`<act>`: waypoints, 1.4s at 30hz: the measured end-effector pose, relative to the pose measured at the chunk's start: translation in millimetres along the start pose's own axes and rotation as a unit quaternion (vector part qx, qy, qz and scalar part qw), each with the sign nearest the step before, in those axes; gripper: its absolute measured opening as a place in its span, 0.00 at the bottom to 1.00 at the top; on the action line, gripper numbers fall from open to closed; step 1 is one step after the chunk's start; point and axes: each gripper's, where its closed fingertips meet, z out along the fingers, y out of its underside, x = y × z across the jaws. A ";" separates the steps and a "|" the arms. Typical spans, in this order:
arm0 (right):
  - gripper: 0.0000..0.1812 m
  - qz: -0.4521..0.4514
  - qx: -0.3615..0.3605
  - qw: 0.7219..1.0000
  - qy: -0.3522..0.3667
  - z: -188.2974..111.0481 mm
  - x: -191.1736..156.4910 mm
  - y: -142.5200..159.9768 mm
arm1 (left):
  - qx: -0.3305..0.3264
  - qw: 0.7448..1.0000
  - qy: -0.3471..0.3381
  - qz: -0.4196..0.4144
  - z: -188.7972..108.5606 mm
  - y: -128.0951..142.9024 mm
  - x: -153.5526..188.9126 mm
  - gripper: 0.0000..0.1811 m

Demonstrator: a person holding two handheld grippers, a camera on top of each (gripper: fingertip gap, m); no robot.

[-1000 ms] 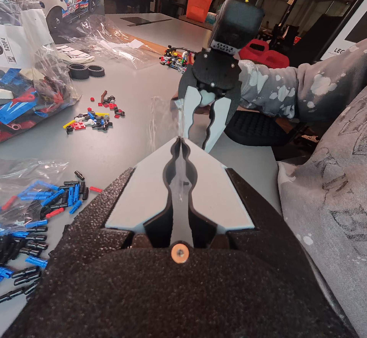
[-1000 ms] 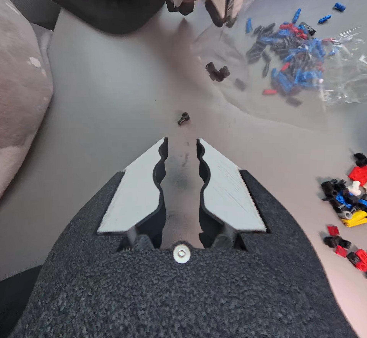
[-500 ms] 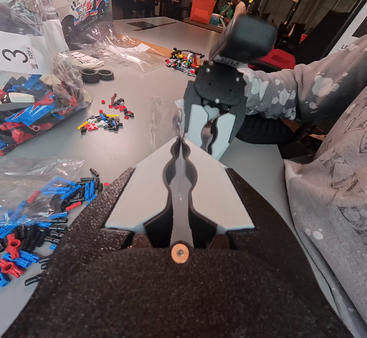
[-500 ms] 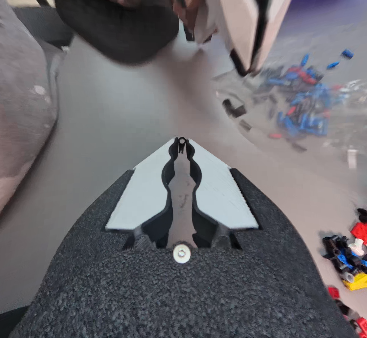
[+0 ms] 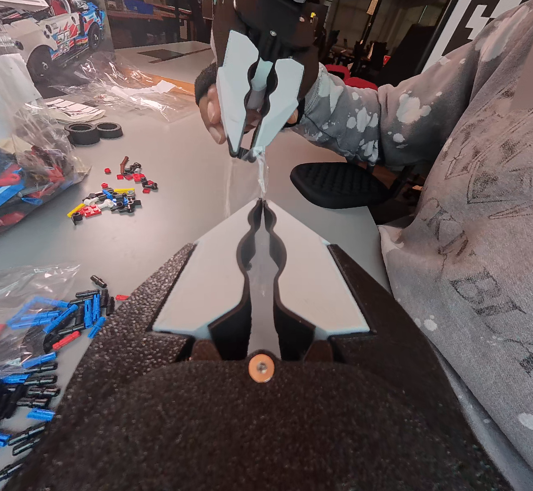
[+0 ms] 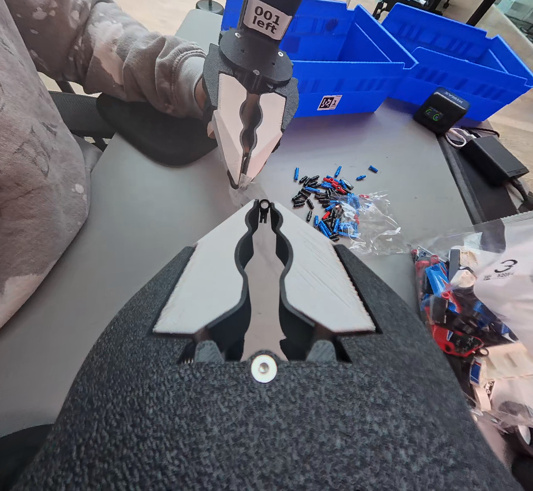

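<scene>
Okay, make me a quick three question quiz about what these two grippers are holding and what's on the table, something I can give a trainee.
1. True or false: the right gripper is open, with nothing between its fingertips.
2. What does the left gripper pinch? A) a tyre B) a clear plastic bag C) a blue pin
3. Fill in: behind the loose pins, at the far edge of the grey table, stand two ____ bins.

Key
1. False: it is shut on a small black connector piece.
2. B: the clear plastic bag runs up from its tips, and the two black tyres lie on the table.
3. Blue: the blue bins.
</scene>
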 end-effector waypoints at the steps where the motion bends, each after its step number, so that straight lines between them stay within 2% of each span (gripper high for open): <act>1: 0.04 0.001 0.003 1.000 -0.001 -0.6 -0.3 -0.9 | 0.001 1.000 0.001 -0.001 0.1 0.0 -0.2 0.00; 11: 0.07 0.011 0.025 0.999 -0.016 -7.9 -5.6 -7.4 | 0.007 1.000 0.008 -0.003 1.0 -1.6 2.5 0.00; 15: 0.11 0.021 0.053 0.998 0.008 -22.6 3.8 -13.5 | 0.013 1.000 0.006 -0.005 0.0 -3.0 1.5 0.00; 19: 0.24 0.055 0.059 0.997 0.019 -32.4 8.5 9.7 | 0.045 0.998 0.028 -0.016 -4.9 -13.0 5.8 0.00; 21: 0.25 0.095 0.084 0.992 0.007 -29.4 6.3 18.9 | 0.064 0.997 0.044 -0.024 -6.8 -18.4 9.8 0.00; 23: 0.23 0.114 0.107 0.988 -0.003 -21.1 0.4 21.1 | 0.074 0.995 0.057 -0.029 -7.0 -20.6 12.5 0.00; 25: 0.00 0.094 0.112 0.989 0.002 -15.5 -3.7 20.8 | 0.068 0.996 0.054 -0.032 -5.1 -17.6 10.6 0.00; 28: 0.00 0.097 0.057 0.994 0.015 -17.7 3.3 31.9 | 0.039 0.999 0.000 -0.037 -2.1 -6.5 -7.5 0.00; 32: 0.00 0.156 0.045 0.987 0.002 -27.7 5.2 36.6 | -0.035 0.996 -0.081 -0.027 3.3 15.6 -30.4 0.00; 39: 0.00 0.183 0.068 0.981 0.005 -34.0 4.5 43.9 | -0.055 0.994 -0.082 -0.047 9.8 22.4 -30.4 0.00; 42: 0.11 0.191 0.068 0.979 0.023 -30.0 6.4 57.0 | -0.058 0.992 -0.084 -0.071 11.0 24.5 -32.8 0.00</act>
